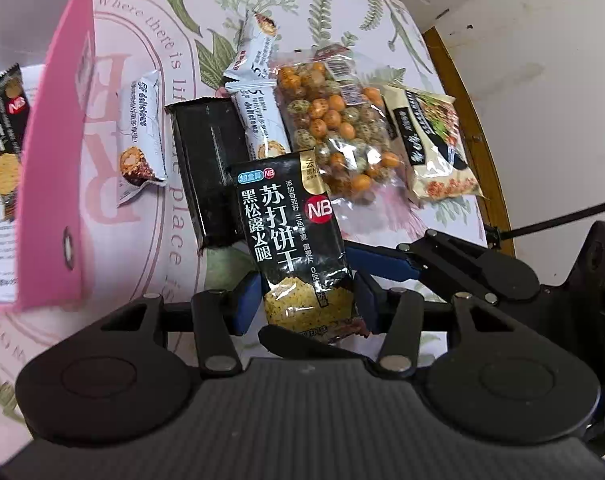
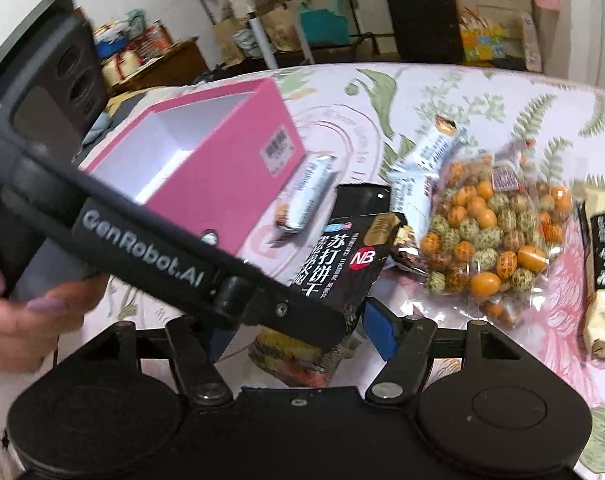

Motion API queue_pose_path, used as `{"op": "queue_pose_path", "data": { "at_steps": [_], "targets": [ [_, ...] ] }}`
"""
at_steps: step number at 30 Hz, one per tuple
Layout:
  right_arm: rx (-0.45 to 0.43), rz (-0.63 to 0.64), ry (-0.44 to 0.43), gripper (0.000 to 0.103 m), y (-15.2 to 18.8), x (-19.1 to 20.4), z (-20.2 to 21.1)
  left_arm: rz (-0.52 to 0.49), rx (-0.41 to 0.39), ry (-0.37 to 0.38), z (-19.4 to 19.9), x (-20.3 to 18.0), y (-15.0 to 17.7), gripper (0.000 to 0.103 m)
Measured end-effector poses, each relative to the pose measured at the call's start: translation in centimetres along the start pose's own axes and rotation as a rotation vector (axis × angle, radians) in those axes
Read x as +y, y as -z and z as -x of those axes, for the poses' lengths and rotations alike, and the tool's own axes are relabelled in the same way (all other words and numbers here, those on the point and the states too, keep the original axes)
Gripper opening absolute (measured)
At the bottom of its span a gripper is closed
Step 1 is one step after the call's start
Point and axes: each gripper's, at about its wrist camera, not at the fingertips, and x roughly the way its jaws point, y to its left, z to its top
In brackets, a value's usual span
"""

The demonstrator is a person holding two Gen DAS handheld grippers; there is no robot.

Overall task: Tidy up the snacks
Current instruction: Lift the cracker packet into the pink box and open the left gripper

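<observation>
Left gripper [image 1: 308, 304] clamps black cracker packet [image 1: 298, 236] by its lower end; right gripper [image 2: 298, 332] jaws parted, not pressing it; pink box [image 2: 226, 172] beside.

Left tool [image 1: 306, 308] clamped, pitched steeply down — right tool [image 2: 298, 336] just beside it, pads apart.

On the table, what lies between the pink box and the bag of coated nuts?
In the left wrist view, between the pink box and the nut bag lie a white snack bar, a black packet and two more white bars.
</observation>
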Motion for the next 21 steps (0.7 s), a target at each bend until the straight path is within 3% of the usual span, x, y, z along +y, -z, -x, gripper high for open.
{"op": "queue_pose_path", "data": {
  "at_steps": [6,12,21],
  "targets": [
    [-0.037,0.074,-0.009,0.073,-0.8,3.4,2.8,-0.061,-0.008,-0.025,3.8,-1.4,1.8,0.048],
    [-0.074,0.177,0.001,0.072,-2.4,7.1,5.2,-0.080,-0.065,-0.023,8.3,-1.6,2.8,0.048],
    [-0.087,0.295,-0.014,0.071,-6.0,12.3,4.5,-0.045,-0.161,-0.073,14.3,1.6,3.0,0.048]
  ]
}}
